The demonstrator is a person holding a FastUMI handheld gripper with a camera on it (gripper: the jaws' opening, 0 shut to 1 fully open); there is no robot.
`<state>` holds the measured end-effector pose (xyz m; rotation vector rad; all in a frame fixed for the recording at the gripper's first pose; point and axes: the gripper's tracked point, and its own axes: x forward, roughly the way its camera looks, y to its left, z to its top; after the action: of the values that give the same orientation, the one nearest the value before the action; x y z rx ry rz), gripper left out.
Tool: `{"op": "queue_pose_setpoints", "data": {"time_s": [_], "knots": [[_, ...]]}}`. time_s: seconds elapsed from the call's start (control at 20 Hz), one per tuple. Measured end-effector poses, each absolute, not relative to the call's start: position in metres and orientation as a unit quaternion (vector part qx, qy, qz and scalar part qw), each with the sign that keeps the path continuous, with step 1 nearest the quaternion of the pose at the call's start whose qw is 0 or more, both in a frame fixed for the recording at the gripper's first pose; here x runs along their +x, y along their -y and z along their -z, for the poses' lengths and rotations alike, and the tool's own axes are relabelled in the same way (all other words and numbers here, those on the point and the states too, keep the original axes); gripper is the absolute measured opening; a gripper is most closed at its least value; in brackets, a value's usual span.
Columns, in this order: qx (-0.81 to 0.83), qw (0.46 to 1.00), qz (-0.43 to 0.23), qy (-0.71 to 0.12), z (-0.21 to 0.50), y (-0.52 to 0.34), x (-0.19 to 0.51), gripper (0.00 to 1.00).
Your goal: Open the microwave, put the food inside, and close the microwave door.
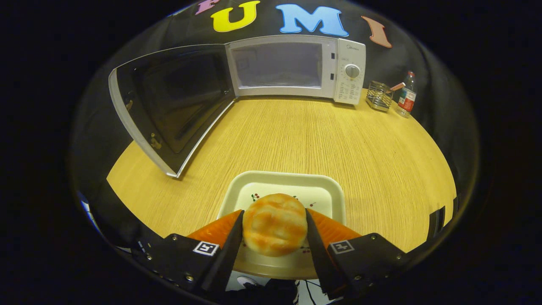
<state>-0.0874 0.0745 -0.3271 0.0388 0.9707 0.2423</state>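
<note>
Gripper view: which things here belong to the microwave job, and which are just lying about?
Job:
- microwave, door swung open
- bun, pressed between both fingers of the gripper
- tray under the bun

Lying about:
- wire holder beside the microwave
- plastic bottle next to it

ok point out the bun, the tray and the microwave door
bun (pixel 275 224), gripper view, middle of its top, between the tongs (pixel 274 231)
tray (pixel 288 176), gripper view, far rim
microwave door (pixel 173 101), gripper view, dark inner window, swung open
</note>
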Motion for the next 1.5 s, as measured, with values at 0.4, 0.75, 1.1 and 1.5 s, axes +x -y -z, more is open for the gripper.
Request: {"op": "queue_pose_setpoints", "data": {"time_s": [0.4, 0.75, 1.1, 1.5], "knots": [[0.098, 0.903, -0.137, -0.395, 0.264, -0.083, -0.023, 0.8], [0.142, 0.923, -0.158, -0.321, 0.217, -0.099, 0.058, 0.79], [0.166, 0.934, -0.146, -0.279, 0.208, -0.102, 0.14, 0.79], [0.205, 0.939, -0.127, -0.243, 0.221, -0.113, 0.219, 0.79]]}}
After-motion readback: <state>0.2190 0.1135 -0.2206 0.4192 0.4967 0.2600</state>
